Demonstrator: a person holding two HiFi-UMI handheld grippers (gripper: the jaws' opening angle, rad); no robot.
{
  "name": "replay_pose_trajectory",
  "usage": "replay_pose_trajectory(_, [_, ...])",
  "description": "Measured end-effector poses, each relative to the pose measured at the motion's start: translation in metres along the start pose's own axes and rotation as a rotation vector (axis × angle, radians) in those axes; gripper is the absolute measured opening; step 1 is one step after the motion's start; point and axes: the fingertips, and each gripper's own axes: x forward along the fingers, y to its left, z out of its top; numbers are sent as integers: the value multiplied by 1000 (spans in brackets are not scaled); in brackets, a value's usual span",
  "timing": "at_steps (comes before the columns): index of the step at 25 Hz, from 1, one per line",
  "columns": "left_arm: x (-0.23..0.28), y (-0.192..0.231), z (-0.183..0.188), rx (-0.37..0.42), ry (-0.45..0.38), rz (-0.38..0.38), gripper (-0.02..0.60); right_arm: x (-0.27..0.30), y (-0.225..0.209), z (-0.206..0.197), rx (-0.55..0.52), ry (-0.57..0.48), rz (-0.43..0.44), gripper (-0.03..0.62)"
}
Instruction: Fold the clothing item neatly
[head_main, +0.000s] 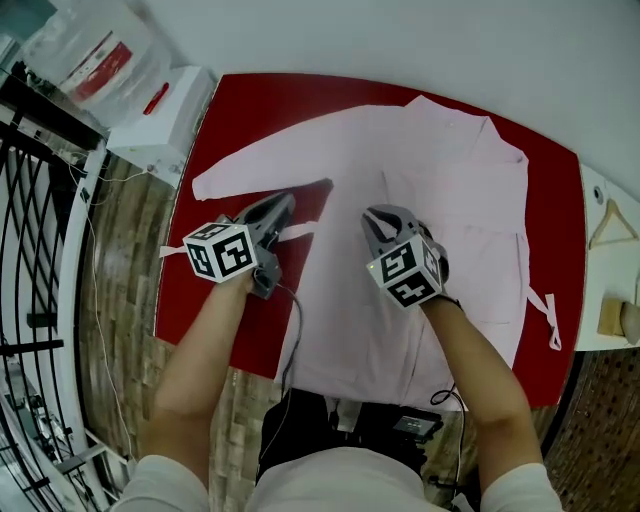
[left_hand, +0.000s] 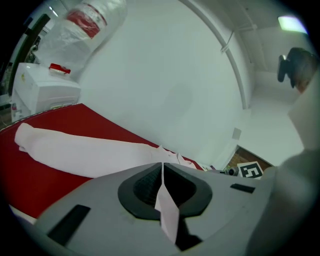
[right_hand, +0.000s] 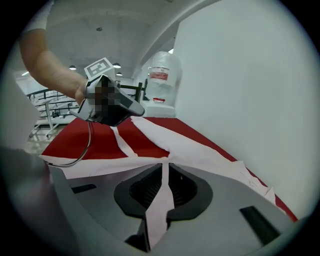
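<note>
Closest to the head camera, the person's left forearm (head_main: 195, 360) and right forearm (head_main: 480, 370) reach out over the near edge of a broad red flat-topped table (head_main: 250, 105). It stands against a white wall.

Spread across most of that table lies the pale pink long-sleeved cloth garment (head_main: 400, 190), its body running from the near edge to the far right corner. One long sleeve (head_main: 255, 160) stretches flat toward the far left.

Beyond the table's left end sits a white rectangular box (head_main: 160, 120). Behind it is a clear plastic bag with red print (head_main: 95, 50).

Over the garment's near left part, the left gripper (head_main: 283, 205), grey with a black-and-white marker cube, has its jaws pressed together on a thin fold of the pink cloth. Its own view shows this fold running straight up between the black pads (left_hand: 145, 187).

Just to its right, apart from it, the right gripper (head_main: 375, 222) is likewise clamped on a narrow fold of the same cloth, seen between its jaws in the right gripper view (right_hand: 164, 182).

On a white surface past the table's right edge rests a light wooden hanger (head_main: 612, 225).

A narrow pink tie strip (head_main: 545, 310) lies on the red top at the garment's right side.
</note>
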Motion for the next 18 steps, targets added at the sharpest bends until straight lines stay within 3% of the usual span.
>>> replay_pose_trajectory(5, [-36, 39, 7, -49, -46, -7, 9, 37, 53, 40, -118, -7, 33, 46])
replay_pose_trajectory(12, [-97, 99, 24, -109, -138, 55, 9, 121, 130, 111, -300, -41, 134, 82])
replay_pose_trajectory(18, [-152, 142, 30, -159, -218, 110, 9, 200, 177, 162, -429, -48, 139, 114])
